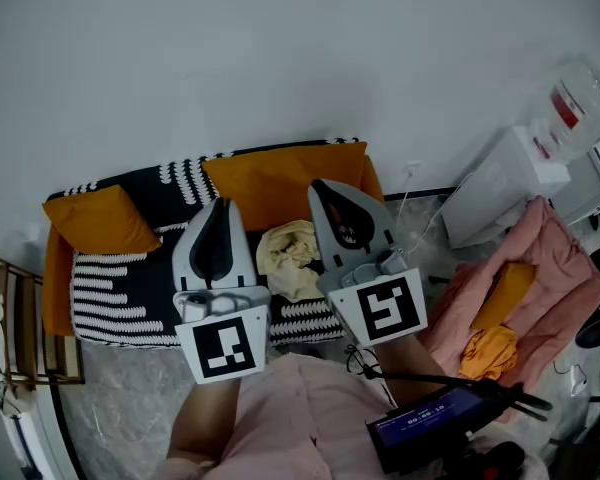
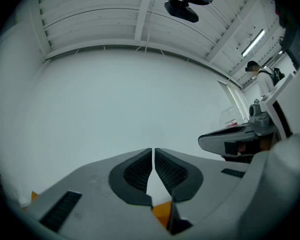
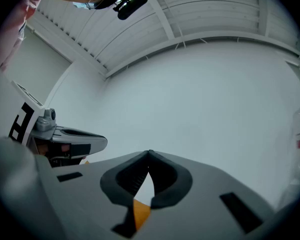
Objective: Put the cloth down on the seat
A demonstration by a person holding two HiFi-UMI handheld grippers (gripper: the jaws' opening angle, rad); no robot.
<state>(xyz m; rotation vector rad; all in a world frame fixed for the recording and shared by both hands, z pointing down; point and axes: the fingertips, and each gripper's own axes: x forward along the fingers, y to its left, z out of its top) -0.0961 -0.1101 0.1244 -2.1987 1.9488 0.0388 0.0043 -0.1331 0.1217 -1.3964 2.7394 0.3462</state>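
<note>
A crumpled pale yellow cloth lies on the seat of a small sofa with a black-and-white striped cover. It rests between my two grippers, just below the orange back cushion. My left gripper and right gripper are both held up above the seat, side by side, pointing toward the white wall. In the left gripper view the left gripper is shut with nothing in it. In the right gripper view the right gripper is likewise shut and empty. Neither touches the cloth.
An orange cushion leans at the sofa's left end. A wooden rack stands at far left. On the right are a white water dispenser and a pink padded heap with an orange cloth. A dark device is near my body.
</note>
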